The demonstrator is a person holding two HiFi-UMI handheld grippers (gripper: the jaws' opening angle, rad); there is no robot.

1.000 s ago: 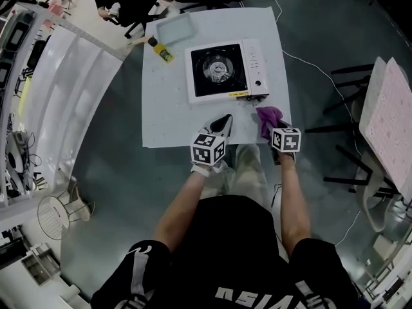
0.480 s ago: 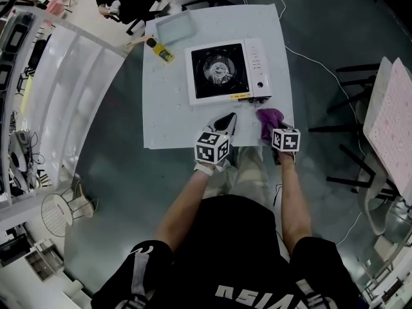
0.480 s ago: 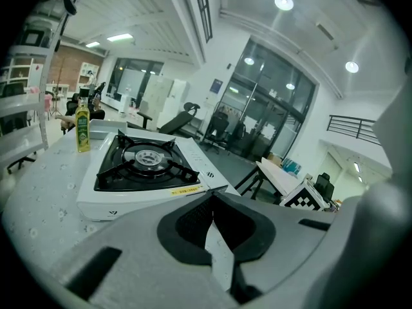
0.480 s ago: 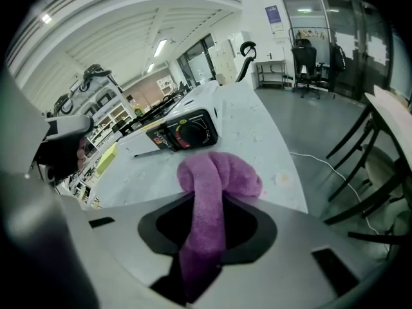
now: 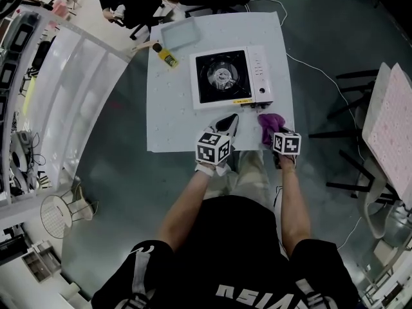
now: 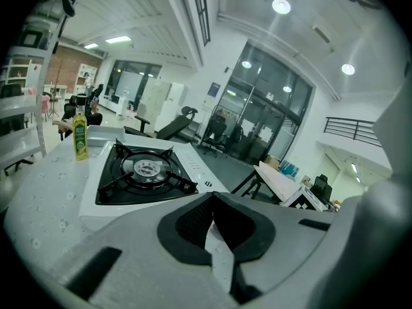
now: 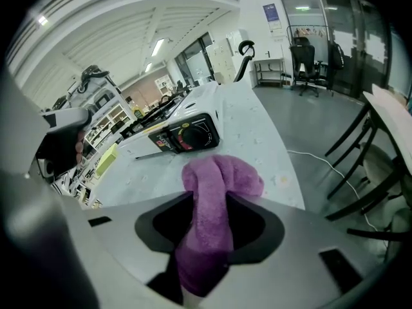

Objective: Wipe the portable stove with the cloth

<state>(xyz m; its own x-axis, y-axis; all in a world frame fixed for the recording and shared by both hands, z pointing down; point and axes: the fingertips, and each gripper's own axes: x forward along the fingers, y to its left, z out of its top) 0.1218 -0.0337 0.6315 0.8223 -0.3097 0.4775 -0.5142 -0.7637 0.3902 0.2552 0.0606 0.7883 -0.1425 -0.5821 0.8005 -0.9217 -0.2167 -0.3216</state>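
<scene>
Right gripper view: your right tool [image 7: 209, 199] has just been opening off the cloth [image 7: 222, 172], which lies on the counter [image 5: 170, 121] beside the stove [image 5: 222, 76], so you seem to be releasing it, not wiping; left tool [image 6: 212, 197] closed, empty.

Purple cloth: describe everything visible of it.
The purple terry cloth looks soft, fuzzy and uniformly coloured, bunched into a thick upright fold rather than spread flat. It lies on the white table by the corner nearest the person's right, just in front of the white portable gas stove, apart from it. Its near end sits between the right gripper's claw pads, which have just been opening; the fabric brushes both, seemingly unsqueezed.
</scene>
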